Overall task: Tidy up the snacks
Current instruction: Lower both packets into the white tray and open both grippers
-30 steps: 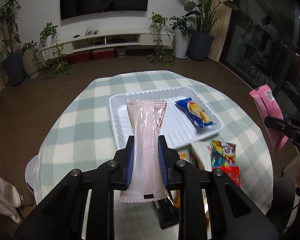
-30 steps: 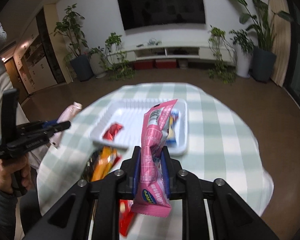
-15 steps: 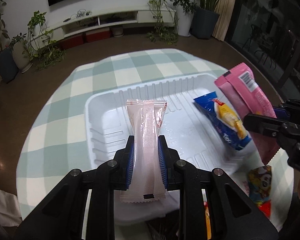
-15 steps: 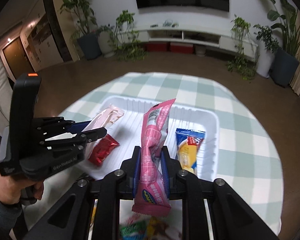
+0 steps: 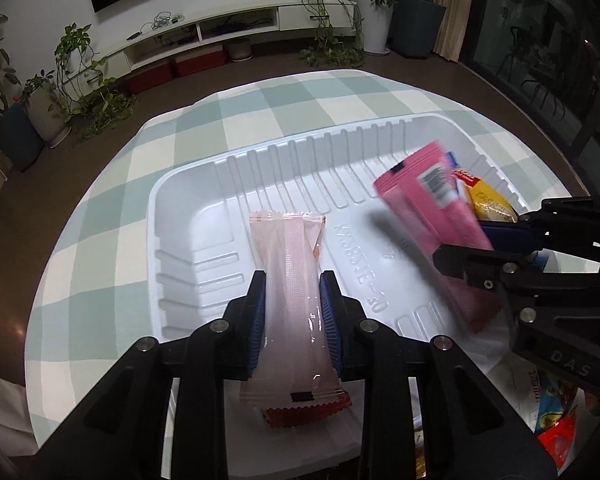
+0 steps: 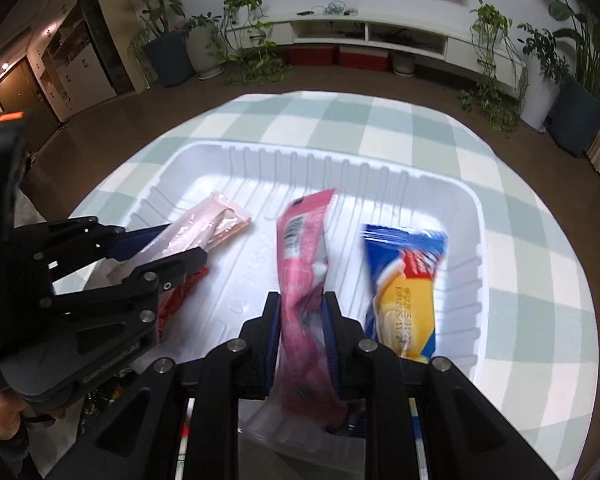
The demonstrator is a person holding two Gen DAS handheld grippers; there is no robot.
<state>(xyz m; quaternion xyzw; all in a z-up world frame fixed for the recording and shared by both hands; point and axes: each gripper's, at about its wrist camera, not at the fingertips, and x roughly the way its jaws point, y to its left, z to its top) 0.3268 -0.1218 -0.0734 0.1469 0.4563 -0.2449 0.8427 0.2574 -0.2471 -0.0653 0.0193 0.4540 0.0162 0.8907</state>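
Both tongs have dropped from above the bench to low over the white plastic tray (image 5: 188, 184), which now fills most of each view. Left tongs (image 5: 293, 312): jaws have just been opening a little, yet the blue pads still flank the pale pink translucent packet (image 5: 290, 280), which stands between them and leans toward the tray's far wall. Whether the pads still press on it cannot be told; treated as gripped. Its lower end sits at the tray's near rim, over a red wrapped snack (image 5: 300, 416) lying on the tray floor.

Right tongs (image 6: 300, 332): closed on the bright pink packet (image 6: 304, 248), held near its lower end, upper end tilted toward the tray's far wall, over the middle of the tray. Packet is motion-blurred.

Blue and yellow snack pack (image 6: 404, 292) lies flat in the tray's right part, just beside the bright pink packet.

Tray rests on the bench under a green-and-white checked cloth (image 6: 380, 128). More colourful snack packs (image 5: 556, 412) lie on the cloth near the tray's near right corner.
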